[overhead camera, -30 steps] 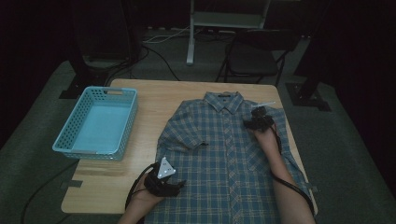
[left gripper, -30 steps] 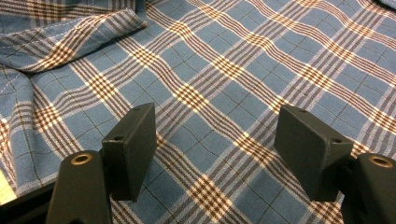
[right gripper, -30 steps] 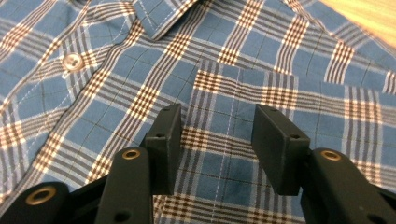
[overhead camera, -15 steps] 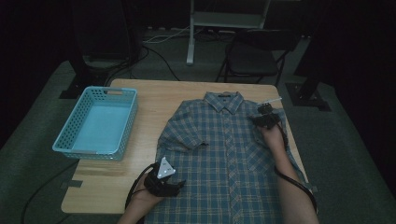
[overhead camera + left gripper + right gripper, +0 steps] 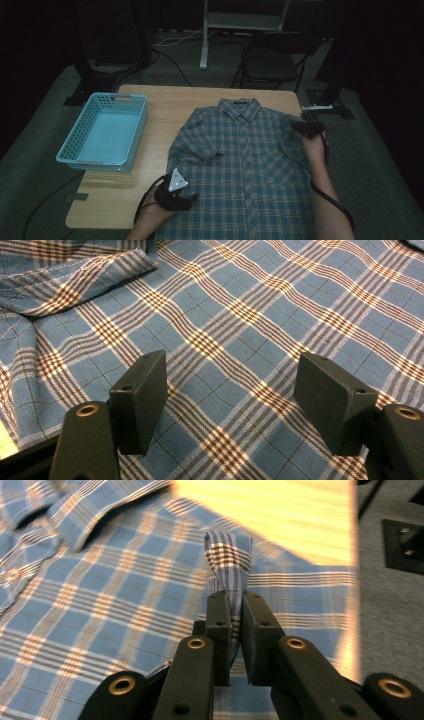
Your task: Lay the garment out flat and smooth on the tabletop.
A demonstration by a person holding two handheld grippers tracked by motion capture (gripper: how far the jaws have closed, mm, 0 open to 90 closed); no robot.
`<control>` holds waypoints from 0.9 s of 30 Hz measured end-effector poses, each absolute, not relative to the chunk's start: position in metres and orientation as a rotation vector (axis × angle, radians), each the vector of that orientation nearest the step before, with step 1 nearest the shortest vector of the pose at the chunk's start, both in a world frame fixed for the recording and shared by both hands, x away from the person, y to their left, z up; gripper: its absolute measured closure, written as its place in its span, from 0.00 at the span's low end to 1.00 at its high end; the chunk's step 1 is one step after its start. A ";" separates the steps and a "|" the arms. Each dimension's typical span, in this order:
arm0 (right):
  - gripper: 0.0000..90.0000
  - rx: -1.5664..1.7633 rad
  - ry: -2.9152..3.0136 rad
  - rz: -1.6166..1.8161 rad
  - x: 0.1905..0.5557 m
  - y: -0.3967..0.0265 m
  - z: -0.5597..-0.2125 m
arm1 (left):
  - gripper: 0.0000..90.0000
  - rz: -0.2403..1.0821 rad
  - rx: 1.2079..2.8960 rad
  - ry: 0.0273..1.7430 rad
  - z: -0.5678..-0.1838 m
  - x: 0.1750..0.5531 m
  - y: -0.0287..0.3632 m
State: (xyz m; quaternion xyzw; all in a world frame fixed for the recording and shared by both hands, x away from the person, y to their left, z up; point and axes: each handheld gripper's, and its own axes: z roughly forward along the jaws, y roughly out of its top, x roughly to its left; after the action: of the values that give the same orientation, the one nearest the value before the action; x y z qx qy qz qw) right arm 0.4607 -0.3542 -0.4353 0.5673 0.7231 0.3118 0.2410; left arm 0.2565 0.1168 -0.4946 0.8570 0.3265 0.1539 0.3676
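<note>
Between my right fingers (image 5: 235,625) a pinched fold of the shirt (image 5: 250,170) stands up, gripped tight after they have just been closing, so the sleeve can lift off the tabletop (image 5: 165,107). My left fingers (image 5: 232,405) stand wide, hovering over flat cloth near the hem.

Black tool (image 5: 235,630) jaws, brass screws; grey three-cornered plate (image 5: 177,180); black cables.

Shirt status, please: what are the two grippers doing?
Right gripper just closed, pinching shirt sleeve fold. Left gripper open over the cloth. Basket off aside, nothing obstructing.
</note>
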 end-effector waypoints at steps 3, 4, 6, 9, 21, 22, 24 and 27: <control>0.93 1.585 1.925 0.854 0.455 -0.372 -0.428 | 0.34 0.395 2.201 0.839 -0.495 0.256 0.117; 0.93 1.599 1.904 0.846 0.453 -0.379 -0.425 | 0.34 0.395 2.202 0.839 -0.495 0.256 0.117; 0.93 1.631 1.862 0.839 0.448 -0.393 -0.420 | 0.34 0.395 2.201 0.839 -0.495 0.257 0.117; 0.93 1.656 1.827 0.822 0.444 -0.405 -0.416 | 0.34 0.395 2.202 0.839 -0.495 0.256 0.117; 0.93 1.842 1.629 0.718 0.413 -0.484 -0.415 | 0.34 0.396 2.202 0.838 -0.495 0.257 0.117; 0.93 1.842 1.629 0.718 0.413 -0.484 -0.415 | 0.34 0.396 2.202 0.838 -0.495 0.257 0.117; 0.93 1.861 1.615 0.657 0.407 -0.497 -0.421 | 0.34 0.395 2.202 0.839 -0.495 0.257 0.117; 0.92 1.892 1.604 0.631 0.401 -0.509 -0.430 | 0.34 0.395 2.201 0.839 -0.495 0.257 0.117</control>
State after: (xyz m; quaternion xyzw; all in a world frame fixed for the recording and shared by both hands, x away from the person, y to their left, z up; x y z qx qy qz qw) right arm 0.4012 -0.5086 -0.4299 0.7081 0.6004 0.2363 0.2870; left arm 0.2565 0.1168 -0.4946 0.8570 0.3266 0.1539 0.3677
